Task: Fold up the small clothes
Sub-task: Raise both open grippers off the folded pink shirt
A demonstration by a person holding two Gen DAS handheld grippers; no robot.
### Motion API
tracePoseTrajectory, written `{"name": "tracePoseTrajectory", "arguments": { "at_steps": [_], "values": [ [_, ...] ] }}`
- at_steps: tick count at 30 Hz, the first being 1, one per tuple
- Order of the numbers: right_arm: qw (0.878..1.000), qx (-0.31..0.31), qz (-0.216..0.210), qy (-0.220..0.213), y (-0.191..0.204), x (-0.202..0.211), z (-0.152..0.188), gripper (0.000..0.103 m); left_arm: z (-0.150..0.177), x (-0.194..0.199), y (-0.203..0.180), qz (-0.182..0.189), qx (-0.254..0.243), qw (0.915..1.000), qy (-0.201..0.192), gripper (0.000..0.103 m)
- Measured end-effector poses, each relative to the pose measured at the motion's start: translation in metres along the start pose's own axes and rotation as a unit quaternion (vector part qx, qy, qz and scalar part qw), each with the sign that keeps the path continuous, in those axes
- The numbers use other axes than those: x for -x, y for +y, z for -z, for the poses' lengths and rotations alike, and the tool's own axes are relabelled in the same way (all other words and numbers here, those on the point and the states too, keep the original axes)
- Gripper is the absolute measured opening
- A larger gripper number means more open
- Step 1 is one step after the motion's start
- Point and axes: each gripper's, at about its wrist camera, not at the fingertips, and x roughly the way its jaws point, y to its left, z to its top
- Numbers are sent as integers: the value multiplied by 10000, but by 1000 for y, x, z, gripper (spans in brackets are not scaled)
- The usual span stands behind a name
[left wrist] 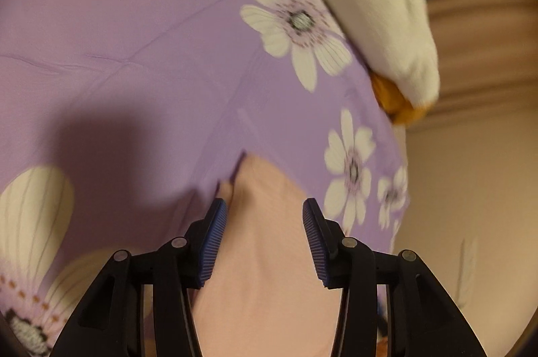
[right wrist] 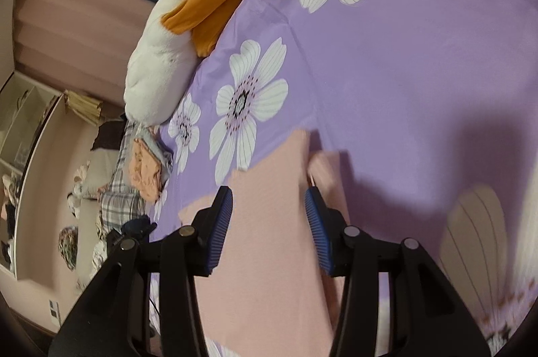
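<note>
A small pale pink garment (left wrist: 265, 239) lies on the purple flowered bedsheet (left wrist: 134, 37). In the left wrist view my left gripper (left wrist: 264, 212) stands open over the garment's pointed end, the blue pads apart and the cloth lying loose between them. In the right wrist view the same pink garment (right wrist: 269, 239) spreads flat with a folded edge on its right. My right gripper (right wrist: 269, 199) is open above it, its pads not pressing on the cloth.
A white and orange plush toy (right wrist: 168, 54) lies at the bed's edge, also seen as the plush toy (left wrist: 380, 10). A pile of other clothes (right wrist: 141, 175), plaid and orange, sits beyond it. Curtains (right wrist: 84, 14) and a shelf (right wrist: 20, 138) stand past the bed.
</note>
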Motion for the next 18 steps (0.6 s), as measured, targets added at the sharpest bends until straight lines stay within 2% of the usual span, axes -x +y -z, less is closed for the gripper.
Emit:
{"name": "tracePoseTrajectory", "arguments": {
  "at_steps": [6,10,14,17,18],
  "values": [
    [9971,693,256,193,3,27,47,46,59,18,-2,-142,-869,9956,307,45],
    [9925,1127,340,342,5,39,79,46,102,26,-3,-220,-1401,9886,497,45],
    [9854,1496,725,378,-2,36,99,46,125,25,0,-174,-1591,9850,648,45],
    [9856,1410,720,586,-15,25,109,45,136,21,5,-303,-1595,9840,738,45],
    [9866,1355,639,651,-18,22,113,40,139,20,7,-320,-1573,9841,764,45]
  ]
}}
